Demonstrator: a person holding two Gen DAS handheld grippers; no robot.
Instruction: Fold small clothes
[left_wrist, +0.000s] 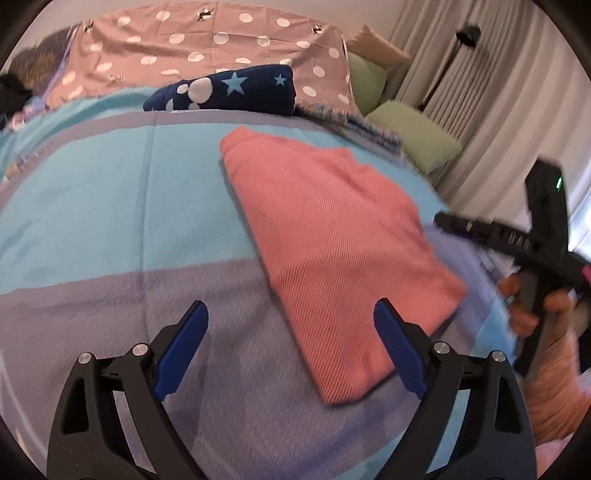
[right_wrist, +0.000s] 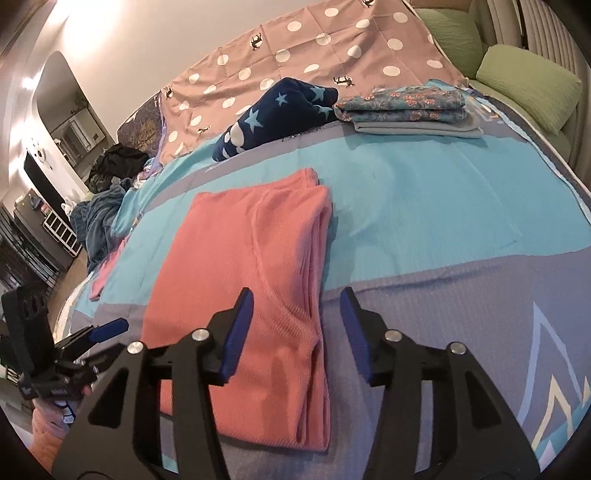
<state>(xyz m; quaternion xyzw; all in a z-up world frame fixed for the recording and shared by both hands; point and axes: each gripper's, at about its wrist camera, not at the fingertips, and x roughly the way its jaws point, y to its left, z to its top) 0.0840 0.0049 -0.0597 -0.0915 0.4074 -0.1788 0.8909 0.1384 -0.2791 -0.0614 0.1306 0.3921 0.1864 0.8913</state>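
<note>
A coral-pink garment (left_wrist: 332, 236) lies folded into a long flat rectangle on the bed; it also shows in the right wrist view (right_wrist: 243, 280). My left gripper (left_wrist: 291, 308) is open and empty, hovering just short of the garment's near left corner. My right gripper (right_wrist: 297, 295) is open and empty above the garment's near right edge, its fingers apart over the fold. The right gripper's body (left_wrist: 524, 236) shows at the far right of the left wrist view, and the left gripper (right_wrist: 88, 336) at the lower left of the right wrist view.
The bed has a turquoise and grey-purple cover (right_wrist: 443, 206). A navy star-patterned cloth (right_wrist: 280, 110), a stack of folded floral clothes (right_wrist: 402, 107) and a pink polka-dot sheet (right_wrist: 314, 48) lie at the far side. Green cushions (right_wrist: 528, 85) sit right. Dark clothes (right_wrist: 114, 162) lie left.
</note>
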